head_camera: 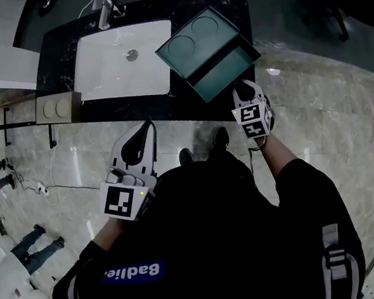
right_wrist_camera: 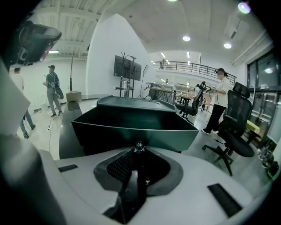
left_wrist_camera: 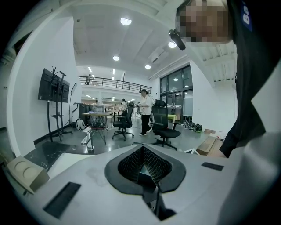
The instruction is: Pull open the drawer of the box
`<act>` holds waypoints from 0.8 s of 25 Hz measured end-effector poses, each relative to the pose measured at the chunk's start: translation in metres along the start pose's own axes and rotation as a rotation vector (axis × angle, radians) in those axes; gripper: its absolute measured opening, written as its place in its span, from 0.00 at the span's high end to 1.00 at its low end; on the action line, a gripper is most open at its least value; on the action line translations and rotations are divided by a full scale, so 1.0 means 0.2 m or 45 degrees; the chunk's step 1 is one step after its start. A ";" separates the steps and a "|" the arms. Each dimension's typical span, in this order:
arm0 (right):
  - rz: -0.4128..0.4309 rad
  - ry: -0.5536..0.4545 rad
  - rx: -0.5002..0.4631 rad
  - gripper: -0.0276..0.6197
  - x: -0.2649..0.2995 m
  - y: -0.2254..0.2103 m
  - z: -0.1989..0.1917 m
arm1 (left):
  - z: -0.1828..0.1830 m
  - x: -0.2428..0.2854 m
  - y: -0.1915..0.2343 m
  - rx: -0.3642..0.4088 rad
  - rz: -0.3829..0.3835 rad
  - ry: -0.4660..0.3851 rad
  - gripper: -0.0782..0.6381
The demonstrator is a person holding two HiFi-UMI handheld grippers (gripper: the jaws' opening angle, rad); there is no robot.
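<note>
Drawer sticks far out of the green box at 1 o'clock on the bench, because the right tool is clamped on its little knob to pull, while the left tool hangs at 7 o'clock, jaws together, holding nothing.

dim head view, bright ceiling lights in both claw views, fisheye-bent edges, black corners.
</note>
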State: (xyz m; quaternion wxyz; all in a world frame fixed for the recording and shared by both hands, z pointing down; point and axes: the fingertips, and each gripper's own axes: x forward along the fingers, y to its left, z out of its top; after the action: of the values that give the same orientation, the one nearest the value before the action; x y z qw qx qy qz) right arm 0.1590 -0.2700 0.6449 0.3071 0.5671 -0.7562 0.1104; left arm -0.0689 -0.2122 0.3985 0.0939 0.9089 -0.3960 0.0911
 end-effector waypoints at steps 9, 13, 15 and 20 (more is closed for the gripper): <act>-0.058 -0.019 -0.001 0.85 0.00 0.00 -0.01 | -0.03 -0.07 0.05 -0.025 -0.018 -0.005 0.90; -0.115 0.015 -0.009 0.85 -0.06 0.00 -0.03 | -0.01 -0.14 0.07 -0.034 -0.032 -0.047 0.90; -0.154 0.031 -0.007 0.85 -0.11 0.01 -0.05 | -0.01 -0.19 0.08 -0.043 -0.044 -0.072 0.90; -0.221 0.029 0.031 0.85 -0.27 0.09 -0.05 | -0.01 -0.30 0.08 -0.064 -0.098 -0.120 0.90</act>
State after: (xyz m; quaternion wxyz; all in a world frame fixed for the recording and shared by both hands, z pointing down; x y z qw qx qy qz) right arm 0.1546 -0.2165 0.6248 0.3174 0.6330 -0.6991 0.0989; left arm -0.1209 -0.1814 0.3876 0.1014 0.9241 -0.3669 0.0346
